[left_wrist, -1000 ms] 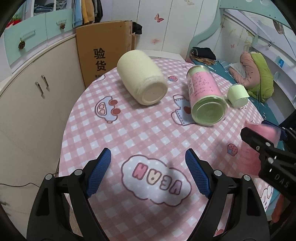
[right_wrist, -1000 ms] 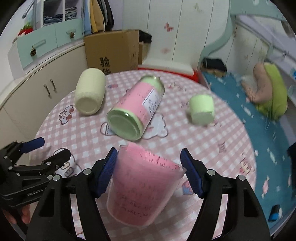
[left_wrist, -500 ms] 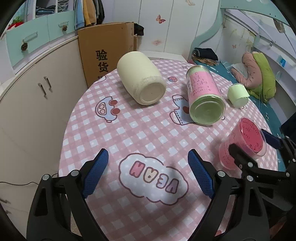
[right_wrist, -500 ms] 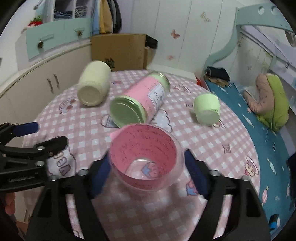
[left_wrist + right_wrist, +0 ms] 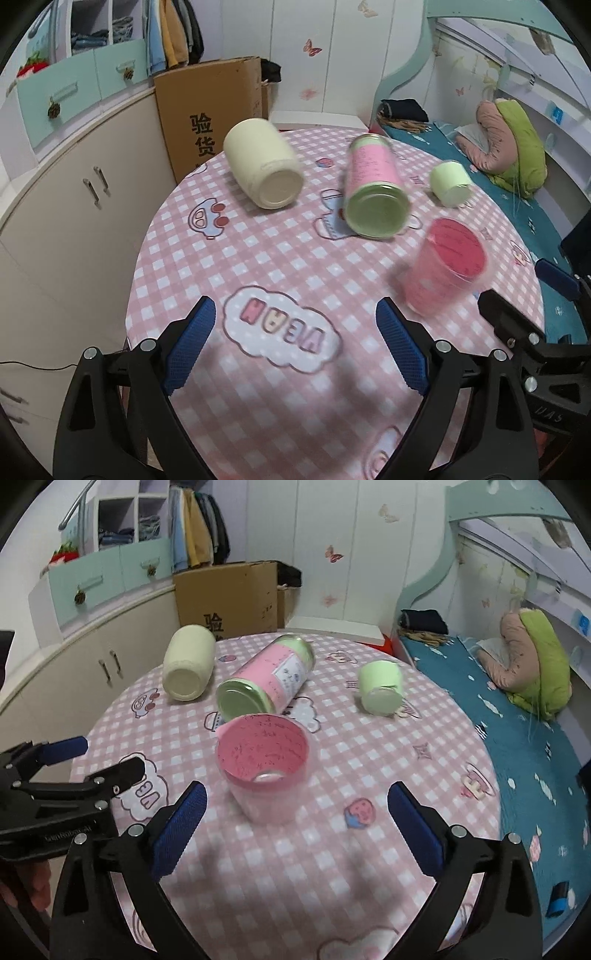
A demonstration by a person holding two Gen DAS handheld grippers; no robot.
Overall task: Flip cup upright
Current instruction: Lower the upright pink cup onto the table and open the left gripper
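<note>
Both tools, our left tool (image 5: 295, 343) and right tool (image 5: 295, 821), are spread apart, gripping nothing; the pink cup (image 5: 264, 771) stands upright on the counter (image 5: 369, 738) just beyond our right tool.

Upright pink cup (image 5: 263, 771) before parted tongs (image 5: 293, 825)

Round pink-checked table (image 5: 369, 849): upright pink cup (image 5: 264, 775), tipped cream jar (image 5: 190, 664), pink-green bottle (image 5: 266, 679), green cup (image 5: 380, 688).
</note>
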